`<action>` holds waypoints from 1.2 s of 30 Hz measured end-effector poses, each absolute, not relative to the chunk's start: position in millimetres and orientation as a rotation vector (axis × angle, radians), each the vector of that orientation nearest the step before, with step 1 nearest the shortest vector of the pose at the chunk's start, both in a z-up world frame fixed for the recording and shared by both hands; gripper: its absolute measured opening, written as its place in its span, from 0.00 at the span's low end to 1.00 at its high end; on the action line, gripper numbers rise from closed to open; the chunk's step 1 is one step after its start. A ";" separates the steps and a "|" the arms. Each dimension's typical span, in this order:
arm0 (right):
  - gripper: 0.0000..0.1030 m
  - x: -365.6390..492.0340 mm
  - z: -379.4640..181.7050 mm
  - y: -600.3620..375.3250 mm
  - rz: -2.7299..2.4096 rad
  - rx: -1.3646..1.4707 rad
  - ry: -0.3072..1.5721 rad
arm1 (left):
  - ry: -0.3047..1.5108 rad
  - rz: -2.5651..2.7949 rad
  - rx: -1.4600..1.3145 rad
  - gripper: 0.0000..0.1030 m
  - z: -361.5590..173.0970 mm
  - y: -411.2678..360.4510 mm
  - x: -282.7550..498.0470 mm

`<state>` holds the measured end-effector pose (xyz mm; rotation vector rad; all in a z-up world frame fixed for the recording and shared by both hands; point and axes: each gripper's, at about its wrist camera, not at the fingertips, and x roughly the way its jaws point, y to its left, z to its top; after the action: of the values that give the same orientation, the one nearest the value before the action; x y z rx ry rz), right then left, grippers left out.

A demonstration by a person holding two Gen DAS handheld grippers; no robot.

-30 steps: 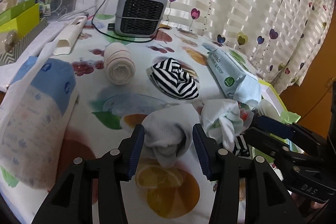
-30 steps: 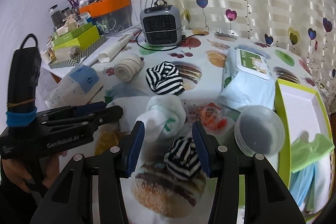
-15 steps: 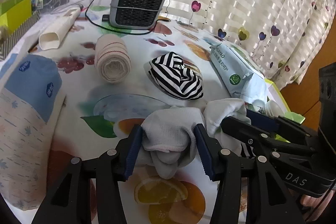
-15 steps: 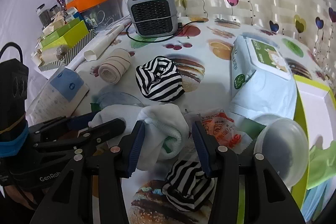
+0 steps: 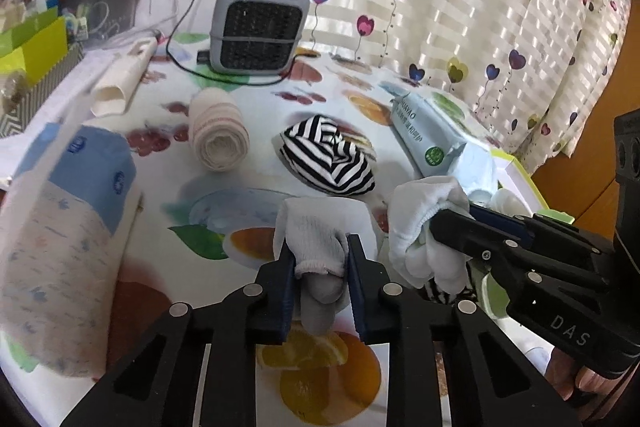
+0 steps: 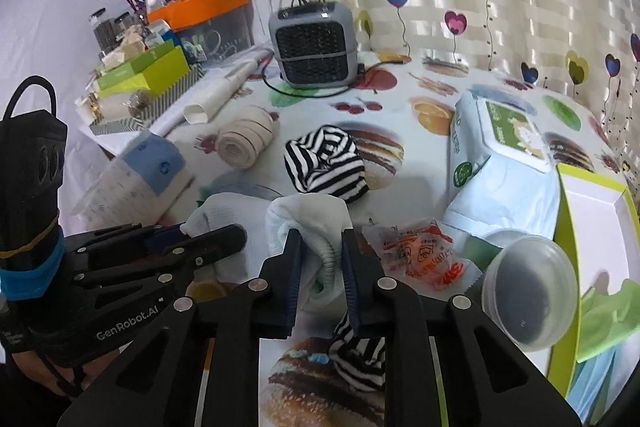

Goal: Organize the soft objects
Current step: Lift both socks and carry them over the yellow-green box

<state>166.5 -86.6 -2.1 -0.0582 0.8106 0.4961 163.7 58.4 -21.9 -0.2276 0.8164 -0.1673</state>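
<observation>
My left gripper (image 5: 320, 255) is closing on a greyish-white sock (image 5: 320, 227); its blue pads press the sock's folded end just above the fruit-print tablecloth. Beside it, on the right, my right gripper (image 6: 320, 247) is closing on a whiter sock (image 6: 308, 217) with a ribbed cuff, and its pads squeeze the fabric. From the left wrist, the right gripper (image 5: 444, 225) reaches in from the right with that white sock (image 5: 416, 223) bunched at its tip. A rolled black-and-white striped bundle (image 5: 328, 155) lies behind both socks. A smaller striped sock (image 6: 360, 347) lies under the right gripper.
A beige rolled bandage (image 5: 218, 131), a grey heater (image 5: 258, 27) with its cable and a wipes pack (image 5: 428, 131) lie further back. A blue-and-white soft pack (image 5: 68, 227) is at the left. A round plastic tub (image 6: 528, 291), an orange snack packet (image 6: 420, 255) and a green-rimmed tray (image 6: 592, 211) sit at the right.
Both grippers moved forward over their socks and their jaws drew in from wide apart until they pinch the fabric. The socks are now bunched between the pads.
</observation>
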 end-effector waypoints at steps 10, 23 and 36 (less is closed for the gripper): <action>0.20 131.0 36.2 -99.4 0.511 -0.041 0.712 | 0.725 -0.145 -0.179 0.21 21.9 46.8 126.8; 0.20 96.0 69.0 -128.4 0.482 -0.024 0.621 | 0.659 -0.165 -0.144 0.21 58.4 19.9 95.7; 0.20 89.0 76.0 -157.6 0.441 -0.001 0.592 | 0.649 -0.212 -0.106 0.21 69.1 -10.6 95.8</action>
<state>89.0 -157.6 76.0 -0.0007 0.5916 0.4411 95.8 -10.6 69.1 -0.1060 0.6488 -0.2121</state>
